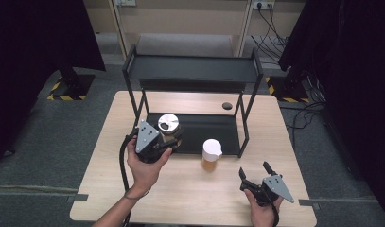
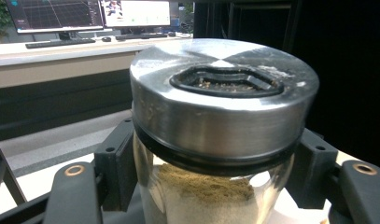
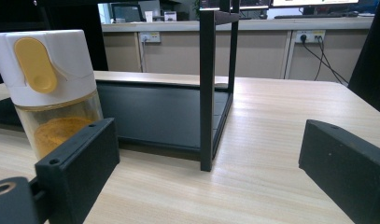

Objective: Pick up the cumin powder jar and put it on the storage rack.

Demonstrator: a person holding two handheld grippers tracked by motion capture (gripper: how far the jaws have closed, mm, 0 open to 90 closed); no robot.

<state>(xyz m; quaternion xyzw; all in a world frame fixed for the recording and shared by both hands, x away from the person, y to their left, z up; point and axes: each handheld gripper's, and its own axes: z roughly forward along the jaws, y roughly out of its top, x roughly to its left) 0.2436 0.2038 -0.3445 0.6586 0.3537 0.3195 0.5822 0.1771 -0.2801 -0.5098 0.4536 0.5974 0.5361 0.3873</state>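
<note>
Item 1, jar (image 1: 169, 125): glass body, metal lid w/ black-rimmed opening on top, tan powder inside, filled to approx. just under the lid. Held in L gripper (image 1: 169, 141), jaws clamped on the glass either side just below the lid; seen close in left gripper view as jar (image 2: 215, 140) between the two black jaws. In high view it sits over front-left part of the rack's bottom tray, person's L hand (image 1: 145, 163) wrapped round gripper body, cable looping down beside the wrist. Whether jar base touches the tray: can't tell. Item 2, shaker (image 1: 211, 155): white flip cap w/ yellow tab, clear body, orange powder; upright on table (image 1: 190, 198) just in front of rack (image 1: 190, 71), near centre. Also in right gripper view, shaker (image 3: 50, 88), at left beyond the near jaw, not touched. Item 3, R gripper (image 1: 256, 176): jaws wide apart, nothing between them, low over table at front right, well apart from shaker; R hand (image 1: 262, 210) below it. Item 4, rack: black, two-tier, top shelf bare.
</note>
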